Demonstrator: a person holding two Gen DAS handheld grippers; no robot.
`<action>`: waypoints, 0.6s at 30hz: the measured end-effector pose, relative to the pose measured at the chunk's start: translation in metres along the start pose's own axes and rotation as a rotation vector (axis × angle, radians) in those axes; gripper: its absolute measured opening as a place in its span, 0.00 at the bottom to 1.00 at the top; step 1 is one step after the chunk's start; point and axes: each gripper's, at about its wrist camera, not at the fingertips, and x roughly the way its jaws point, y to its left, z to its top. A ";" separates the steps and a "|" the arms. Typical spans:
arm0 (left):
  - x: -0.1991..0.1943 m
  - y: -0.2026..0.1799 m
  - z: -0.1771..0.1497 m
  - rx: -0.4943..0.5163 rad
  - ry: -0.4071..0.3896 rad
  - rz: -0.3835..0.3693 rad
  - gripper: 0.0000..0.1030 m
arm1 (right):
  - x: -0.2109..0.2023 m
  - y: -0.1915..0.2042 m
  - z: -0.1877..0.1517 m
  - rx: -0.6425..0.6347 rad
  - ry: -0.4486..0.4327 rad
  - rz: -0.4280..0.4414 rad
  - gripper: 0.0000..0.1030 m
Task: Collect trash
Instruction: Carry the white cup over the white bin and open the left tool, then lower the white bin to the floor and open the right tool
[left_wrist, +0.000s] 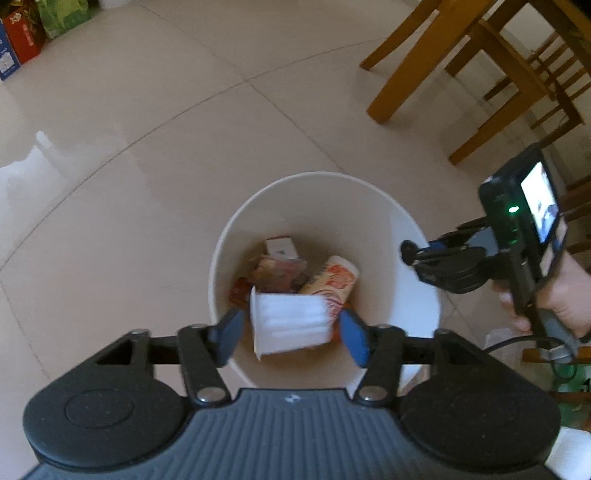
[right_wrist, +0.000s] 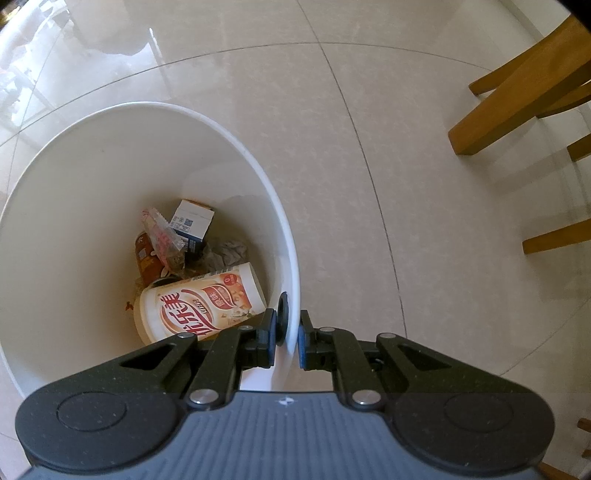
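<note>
1. White plastic makes up the bin (left_wrist: 373, 206), which stands on the tiled floor (left_wrist: 147, 155) near the wooden chair legs (left_wrist: 413, 74). It already holds a printed drink cup (right_wrist: 199, 301), a small carton (right_wrist: 192, 221), a clear wrapper (right_wrist: 162, 240) and some crumpled paper (right_wrist: 225, 251).

2. We judge the collecting to be well along: several pieces of trash lie at the bottom of the bin. From these views we see no loose trash on the floor around it, though much of the room is out of sight, so we cannot say whether more is left.

3. Our left gripper (left_wrist: 291, 332) hangs above the bin mouth, pointing down, its blue pads (left_wrist: 352, 336) standing apart at a middling width. A white ribbed cup (left_wrist: 290, 321) shows blurred between them, lying on its side. The pads do not appear to touch it, so we read it as let go and dropping towards the trash below.

4. Our right gripper (right_wrist: 287, 338) is pinched narrow on the bin's rim (right_wrist: 290, 317), one finger inside the wall and one outside, which steadies the bin. The hand (left_wrist: 561, 291) holding that gripper shows at the right edge of the left view.

5. What remains, in our judgement, is for the white cup to settle, then a look around for anything else.
</note>
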 end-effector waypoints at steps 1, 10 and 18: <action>0.000 0.000 0.000 -0.010 -0.006 -0.005 0.75 | 0.000 0.000 0.000 -0.001 -0.001 0.002 0.13; -0.012 -0.006 -0.008 0.015 -0.058 0.107 0.89 | -0.002 -0.001 0.000 -0.002 -0.004 0.005 0.13; -0.010 -0.003 -0.017 0.022 -0.064 0.169 0.90 | -0.002 0.000 -0.001 -0.004 -0.004 0.005 0.13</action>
